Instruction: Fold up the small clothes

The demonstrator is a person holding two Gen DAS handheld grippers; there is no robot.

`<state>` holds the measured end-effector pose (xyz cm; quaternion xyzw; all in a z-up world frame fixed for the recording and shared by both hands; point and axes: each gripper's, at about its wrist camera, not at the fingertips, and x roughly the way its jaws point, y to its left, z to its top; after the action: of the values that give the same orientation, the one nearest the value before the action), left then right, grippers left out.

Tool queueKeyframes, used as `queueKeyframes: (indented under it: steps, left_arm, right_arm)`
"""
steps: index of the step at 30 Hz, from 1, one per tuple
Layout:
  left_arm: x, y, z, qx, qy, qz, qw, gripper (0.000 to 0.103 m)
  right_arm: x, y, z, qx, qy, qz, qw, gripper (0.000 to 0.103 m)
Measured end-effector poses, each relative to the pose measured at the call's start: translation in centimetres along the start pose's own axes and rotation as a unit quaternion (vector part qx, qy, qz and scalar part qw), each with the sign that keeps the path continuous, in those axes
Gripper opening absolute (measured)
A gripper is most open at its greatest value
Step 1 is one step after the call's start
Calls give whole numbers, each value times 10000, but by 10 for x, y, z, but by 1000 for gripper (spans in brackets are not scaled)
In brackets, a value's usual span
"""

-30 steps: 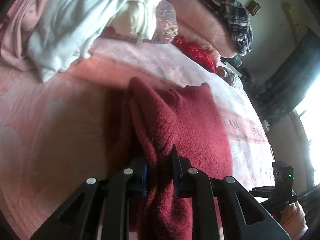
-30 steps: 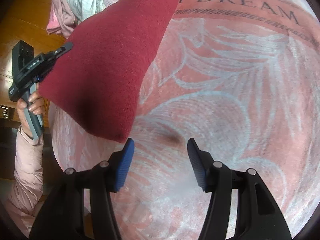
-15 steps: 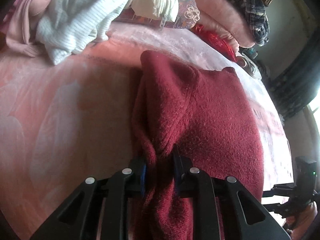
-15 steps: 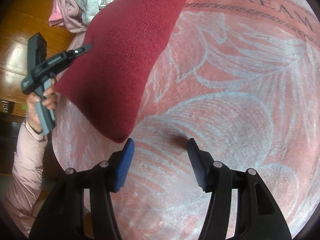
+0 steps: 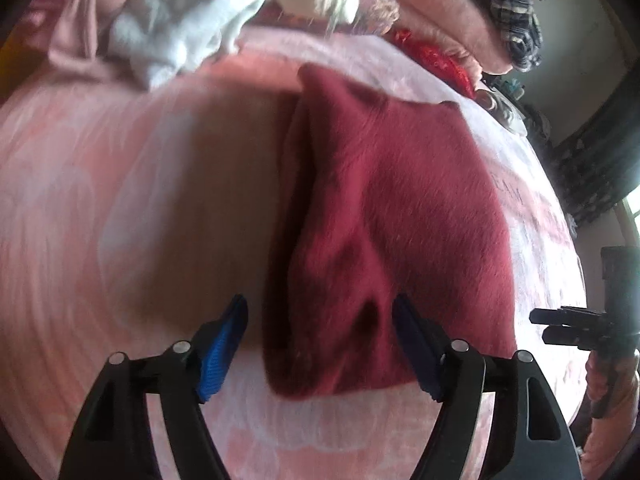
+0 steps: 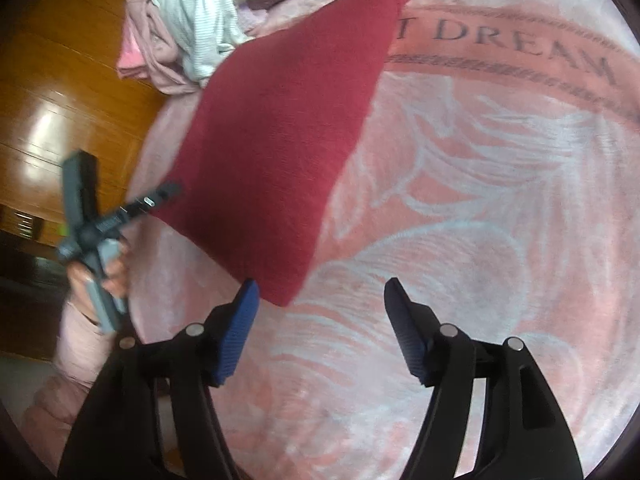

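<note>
The bed carries everything here, covered by a pink plush blanket with pale leaf patterns and a band of dark lettering; no basket or box shows in either view; the nearest thing to a holder is the blanket itself, with a loose heap of white and pale pink clothes at its far edge, and past it a stack of folded pink bedding topped by a dark plaid cloth.

The dark red knitted garment lies on the blanket, folded into a long wedge; in the right wrist view it runs from a narrow end near the lettering to a broad near corner just ahead of the right tongs; its surface is fuzzy, mostly flat, with a raised ridge and a soft crease along the side facing the left tongs.

The left tongs are opening, the near end of the garment lying loose between the blue pads, neither pad pressing it; a person's hand in a pink sleeve holds their grey handle.

The right tongs are opening too, nothing between them but blanket, the garment's corner just beside the left-hand pad.
</note>
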<state>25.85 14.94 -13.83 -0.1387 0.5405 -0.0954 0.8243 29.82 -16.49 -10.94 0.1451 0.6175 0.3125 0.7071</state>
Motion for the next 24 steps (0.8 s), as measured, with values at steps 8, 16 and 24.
queueKeyframes:
  steps: [8,16,24]
  left_arm:
    - [14,15,-6,-292,190,-386,9986,23]
    - [-7,7,-8,-110,36,-859,9962,19]
    - [30,8,-23,17,258,-679,9974,24]
  right_arm:
    - [69,4,16,383,587,675,9953,30]
    - [-1,25,7,-237,-175,445,9986,16]
    - [51,-19,1,262,357,280,9986,16]
